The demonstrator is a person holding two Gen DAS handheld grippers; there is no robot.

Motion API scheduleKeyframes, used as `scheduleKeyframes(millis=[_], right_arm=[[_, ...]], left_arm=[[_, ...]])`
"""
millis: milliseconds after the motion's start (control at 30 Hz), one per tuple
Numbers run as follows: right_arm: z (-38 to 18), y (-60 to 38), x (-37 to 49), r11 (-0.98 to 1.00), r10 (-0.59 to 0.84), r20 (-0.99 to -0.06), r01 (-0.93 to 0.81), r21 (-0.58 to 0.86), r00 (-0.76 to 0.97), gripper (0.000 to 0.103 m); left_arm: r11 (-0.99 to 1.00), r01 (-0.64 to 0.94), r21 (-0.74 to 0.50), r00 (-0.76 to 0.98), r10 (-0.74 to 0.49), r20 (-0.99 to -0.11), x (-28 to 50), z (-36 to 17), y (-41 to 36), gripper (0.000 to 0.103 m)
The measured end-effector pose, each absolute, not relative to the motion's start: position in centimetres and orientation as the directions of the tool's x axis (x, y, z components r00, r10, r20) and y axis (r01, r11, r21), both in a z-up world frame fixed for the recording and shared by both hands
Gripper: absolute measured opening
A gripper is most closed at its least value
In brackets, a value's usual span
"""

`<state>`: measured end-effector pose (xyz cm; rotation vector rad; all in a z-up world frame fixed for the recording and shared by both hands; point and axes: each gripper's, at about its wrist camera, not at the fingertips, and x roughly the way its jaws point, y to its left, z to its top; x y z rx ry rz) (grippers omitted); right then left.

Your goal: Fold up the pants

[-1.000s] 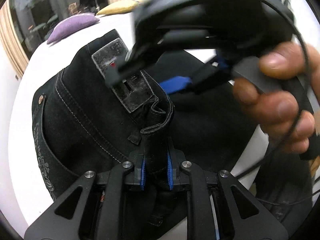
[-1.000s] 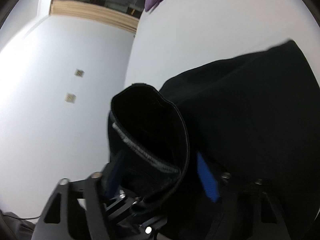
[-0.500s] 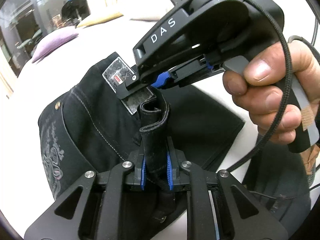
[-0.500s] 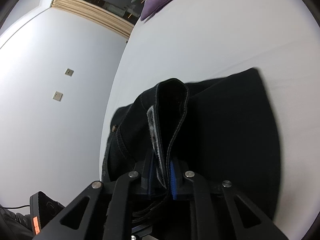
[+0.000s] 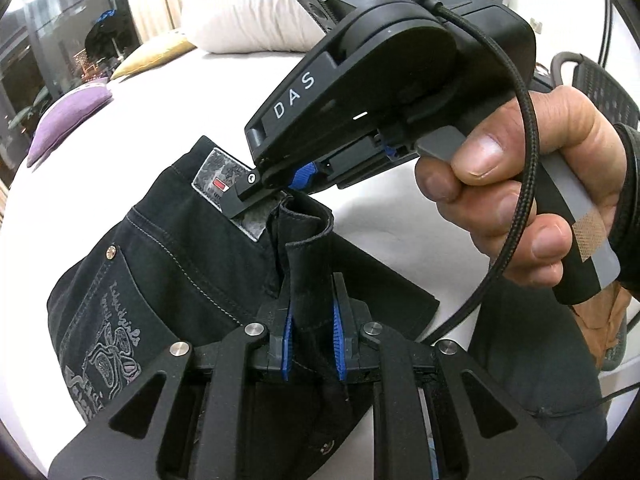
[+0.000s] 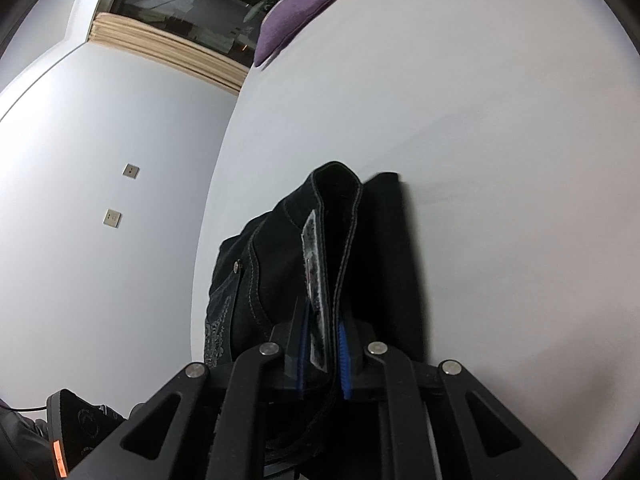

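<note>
While both grippers pinch the pants (image 5: 192, 264) at the waistband, the black denim lies partly on the white bed (image 5: 360, 220), near its left edge as the right wrist view shows it. The left gripper (image 5: 312, 340) has its blue pads pressed on a folded stretch of waistband that stands up between them. The right gripper (image 6: 324, 360) is likewise clamped on the band, with the grey patch (image 6: 314, 280) caught between its blue pads; in the left wrist view its tip sits over that same patch (image 5: 224, 184).

A hand (image 5: 532, 196) grips the right gripper's grey handle, and a braided cable (image 5: 520, 184) loops down past the fingers. From the pinched band the pants slope down to the bed, showing a back pocket (image 5: 100, 332) with pale stitched lettering and a rivet (image 5: 111, 252) at its corner. A flat dark panel of the pants lies on the bed to the right of the left gripper.

Toward the far end of the bed sit a purple cushion (image 5: 68, 116), a yellow cushion (image 5: 152, 54) and a white pillow (image 5: 248, 4). Left of the bed, the right wrist view shows a pale floor (image 6: 100, 240).
</note>
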<state>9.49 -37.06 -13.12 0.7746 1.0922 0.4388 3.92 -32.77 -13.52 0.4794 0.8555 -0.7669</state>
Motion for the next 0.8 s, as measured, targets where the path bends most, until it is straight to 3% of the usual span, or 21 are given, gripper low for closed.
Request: scheduleKeyframes(millis=[267,367,500,533,567,633,667,700,800], right_arm=[[-15.8,-39.1,7.9,0.613,0.668,-0.589,0.112,0.782,0.454,0.017],[-16.2,-39.5,7.1,0.587,0.678,-0.562,0.111,0.802,0.474,0.023],[-15.4,-40.3,5.8,0.586,0.650,-0.568,0.144,0.798,0.504,0.030],[-15.0,-40.6,5.3,0.603,0.627,-0.587,0.158,0.782,0.511,0.036],[-14.3,-41.1,4.5,0.636,0.578,-0.624,0.189,0.748,0.527,0.049],[-13.4,-41.6,3.5,0.645,0.553,-0.629,0.197,0.738,0.547,0.049],[-12.5,-41.6,3.0,0.647,0.549,-0.620,0.184,0.740,0.560,0.049],[-11.4,-41.4,2.6,0.649,0.552,-0.603,0.158,0.744,0.576,0.049],[-9.1,-39.1,2.7,0.657,0.595,-0.566,0.060,0.752,0.571,0.037]], left_arm=[[0.614,0.784,0.093,0.406,-0.395,-0.824,3.3,-15.6,-33.0,0.014],[0.608,0.787,0.106,0.409,-0.385,-0.827,3.0,-15.8,-33.0,0.020],[0.595,0.803,-0.029,0.305,-0.452,-0.838,2.8,-14.1,-31.1,0.024],[0.594,0.800,-0.084,0.274,-0.486,-0.830,2.7,-13.2,-29.9,0.024],[0.593,0.797,-0.116,0.257,-0.507,-0.823,2.6,-12.6,-29.1,0.027],[0.616,0.769,-0.171,0.260,-0.545,-0.797,2.7,-10.9,-26.1,0.044],[0.643,0.743,-0.185,0.286,-0.555,-0.781,2.9,-10.2,-24.6,0.064],[0.671,0.713,-0.203,0.317,-0.567,-0.760,3.4,-9.5,-23.0,0.071],[0.744,0.628,-0.231,0.377,-0.549,-0.746,6.2,-8.8,-19.5,0.071]])
